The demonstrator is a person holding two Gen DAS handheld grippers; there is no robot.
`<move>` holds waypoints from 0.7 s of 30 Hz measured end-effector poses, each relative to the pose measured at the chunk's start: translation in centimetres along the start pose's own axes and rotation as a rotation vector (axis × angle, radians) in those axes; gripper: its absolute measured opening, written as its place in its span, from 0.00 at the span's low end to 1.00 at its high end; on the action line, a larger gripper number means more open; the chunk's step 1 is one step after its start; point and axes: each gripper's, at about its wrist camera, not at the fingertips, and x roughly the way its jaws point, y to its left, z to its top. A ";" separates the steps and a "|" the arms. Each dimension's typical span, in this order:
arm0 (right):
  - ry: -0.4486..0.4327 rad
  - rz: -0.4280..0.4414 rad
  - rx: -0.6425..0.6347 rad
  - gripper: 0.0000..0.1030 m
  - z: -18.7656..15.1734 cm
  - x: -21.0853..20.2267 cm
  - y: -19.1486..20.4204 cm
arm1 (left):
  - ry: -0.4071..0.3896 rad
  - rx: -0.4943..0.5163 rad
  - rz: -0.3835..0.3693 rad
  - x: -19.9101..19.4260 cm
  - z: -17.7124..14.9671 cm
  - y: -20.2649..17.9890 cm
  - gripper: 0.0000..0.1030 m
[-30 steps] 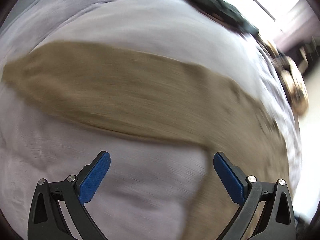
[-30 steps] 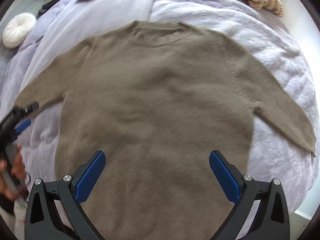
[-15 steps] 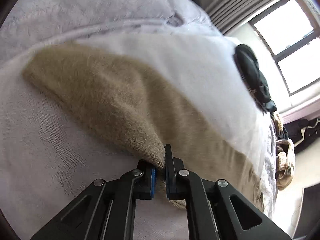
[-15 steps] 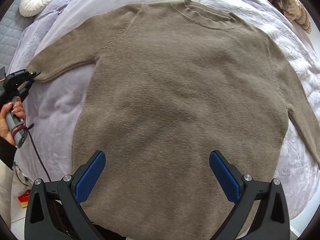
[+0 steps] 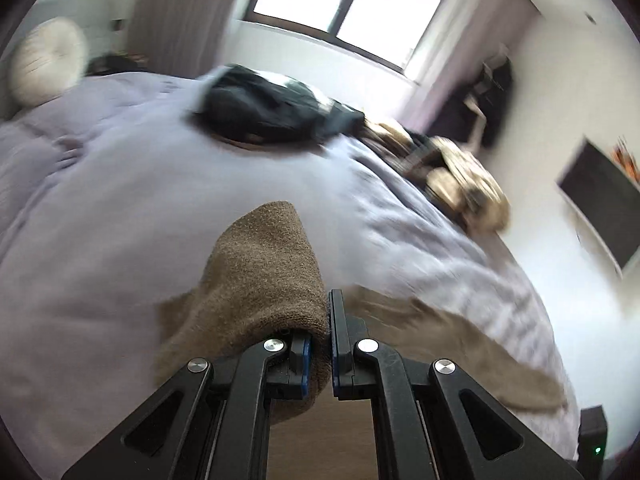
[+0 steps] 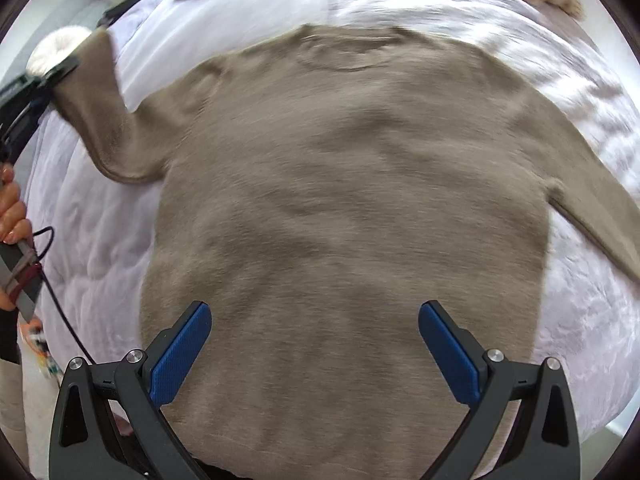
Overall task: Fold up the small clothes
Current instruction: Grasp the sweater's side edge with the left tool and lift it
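A tan knit sweater (image 6: pixel 348 184) lies flat on a lavender bed cover (image 6: pixel 580 320), neck away from me. My left gripper (image 5: pixel 320 344) is shut on the cuff of the sweater's left sleeve (image 5: pixel 260 280) and holds it lifted off the bed; in the right wrist view the raised sleeve (image 6: pixel 104 112) hangs from that gripper (image 6: pixel 56 76) at far left. My right gripper (image 6: pixel 314 352) is open and empty, hovering above the sweater's lower body. The right sleeve (image 6: pixel 600 220) lies spread out on the cover.
A dark garment pile (image 5: pixel 272 108) and a tan patterned pile (image 5: pixel 464 184) lie at the far side of the bed. A round white cushion (image 5: pixel 48 64) sits at the head end. A wall TV (image 5: pixel 600 204) and a window (image 5: pixel 352 4) are beyond.
The left gripper closed on the left sleeve cuff and has lifted it up off the bed. The right gripper stays open above the sweater's body, shifting slightly.
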 end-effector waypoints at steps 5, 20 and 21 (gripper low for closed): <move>0.006 -0.020 0.130 1.00 -0.8 -0.4 -6.4 | 0.179 0.140 -0.025 8.2 -3.1 -9.2 0.08; -0.055 -0.104 -0.003 1.00 4.2 0.6 -7.7 | 0.240 0.185 0.226 6.1 -6.1 -5.8 0.85; -0.093 -0.120 -0.087 1.00 5.6 0.6 -5.6 | 0.240 0.140 0.267 5.6 -5.4 -3.5 0.85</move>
